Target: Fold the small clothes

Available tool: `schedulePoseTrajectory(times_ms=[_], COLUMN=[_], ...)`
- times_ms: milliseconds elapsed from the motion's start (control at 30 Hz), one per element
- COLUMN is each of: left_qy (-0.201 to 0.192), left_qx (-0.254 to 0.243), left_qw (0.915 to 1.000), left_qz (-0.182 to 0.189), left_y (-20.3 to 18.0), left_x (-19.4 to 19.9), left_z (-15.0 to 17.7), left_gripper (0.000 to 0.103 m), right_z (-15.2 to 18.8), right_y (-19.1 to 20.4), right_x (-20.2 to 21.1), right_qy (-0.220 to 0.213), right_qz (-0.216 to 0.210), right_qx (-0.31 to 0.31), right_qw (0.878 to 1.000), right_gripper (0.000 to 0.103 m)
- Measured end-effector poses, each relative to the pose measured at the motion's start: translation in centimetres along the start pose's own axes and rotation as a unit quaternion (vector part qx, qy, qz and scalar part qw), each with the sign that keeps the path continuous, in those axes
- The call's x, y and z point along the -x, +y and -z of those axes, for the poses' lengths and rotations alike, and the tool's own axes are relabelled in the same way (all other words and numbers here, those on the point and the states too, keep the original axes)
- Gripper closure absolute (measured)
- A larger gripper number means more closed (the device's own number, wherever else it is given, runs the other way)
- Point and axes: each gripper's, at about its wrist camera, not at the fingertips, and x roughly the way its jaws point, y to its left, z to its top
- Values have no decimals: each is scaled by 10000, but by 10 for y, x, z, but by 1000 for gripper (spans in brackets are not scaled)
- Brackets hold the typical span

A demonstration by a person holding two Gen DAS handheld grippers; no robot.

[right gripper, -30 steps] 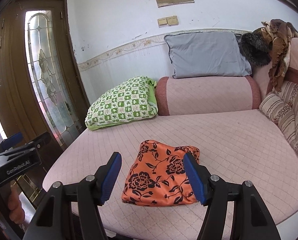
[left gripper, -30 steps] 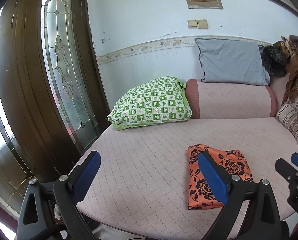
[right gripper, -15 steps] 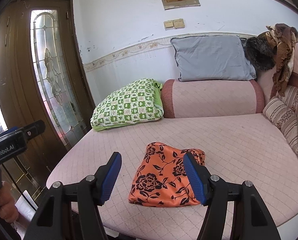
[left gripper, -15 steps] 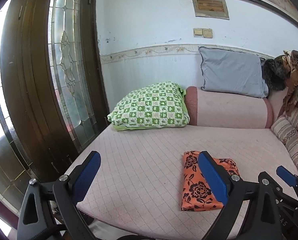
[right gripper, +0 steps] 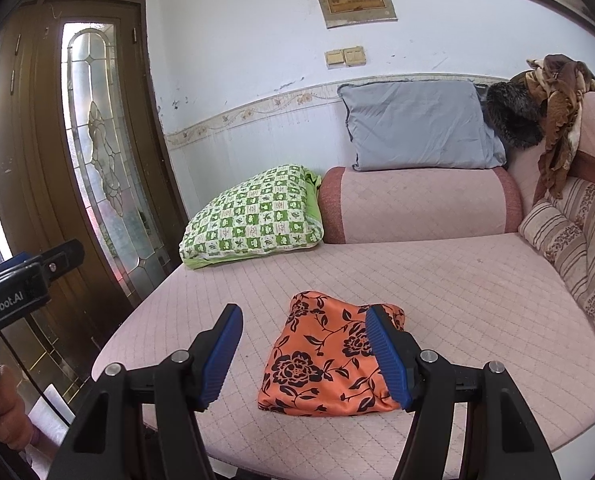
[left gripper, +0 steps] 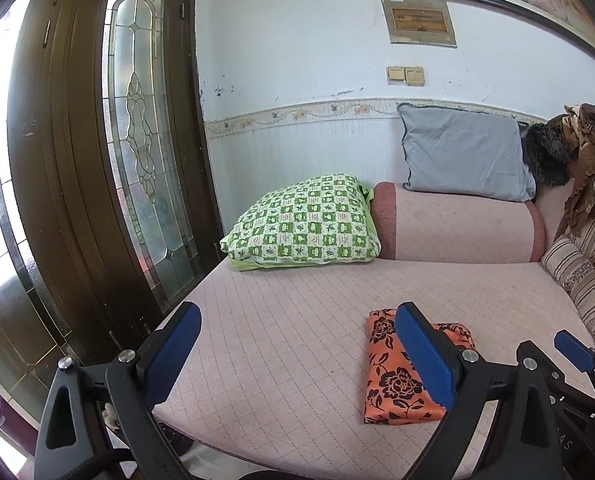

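Observation:
A folded orange cloth with black flowers lies near the front edge of the pink quilted sofa seat; it also shows in the left wrist view. My right gripper is open and empty, held back above the seat's front edge with the cloth seen between its fingers. My left gripper is open and empty, to the left of the cloth and off it. The right gripper's blue tip shows at the right edge of the left wrist view. The left gripper's body shows at the left of the right wrist view.
A green checked pillow lies at the seat's back left. A pink bolster with a grey pillow on it stands at the back. A striped cushion and brown clothes are at right. A wooden glass door stands left.
Both grippers have drawn back and up from the sofa, so the cloth looks smaller and lower in both views. The cloth has not moved. Both stay open.

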Motion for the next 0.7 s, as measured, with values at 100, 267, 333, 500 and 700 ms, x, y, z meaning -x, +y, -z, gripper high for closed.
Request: schedulePoseTrajectory(times_ms=[100, 267, 333, 500, 700], left_qy=[-54, -113, -137, -159, -179], left_qx=[3, 10, 17, 34, 41], left_qw=[10000, 9999, 9999, 9998, 9997], left_qz=[10, 43, 52, 92, 152], left_y=[1, 2, 3, 7, 10], left_x=[5, 11, 13, 15, 18], left_z=[-2, -4, -5, -6, -6], left_gripper=[5, 5, 5, 5, 5], right_z=[-1, -3, -5, -6, -10], right_y=[-2, -2, -2, 0, 3], right_x=[6, 11, 12, 14, 17], right_qy=[-46, -87, -87, -81, -42], right_qz=[7, 55, 67, 110, 206], right_qx=[-31, -16, -8, 6, -19], right_qw=[10000, 9999, 9999, 9999, 9998], right_gripper=[36, 36, 36, 36, 36])
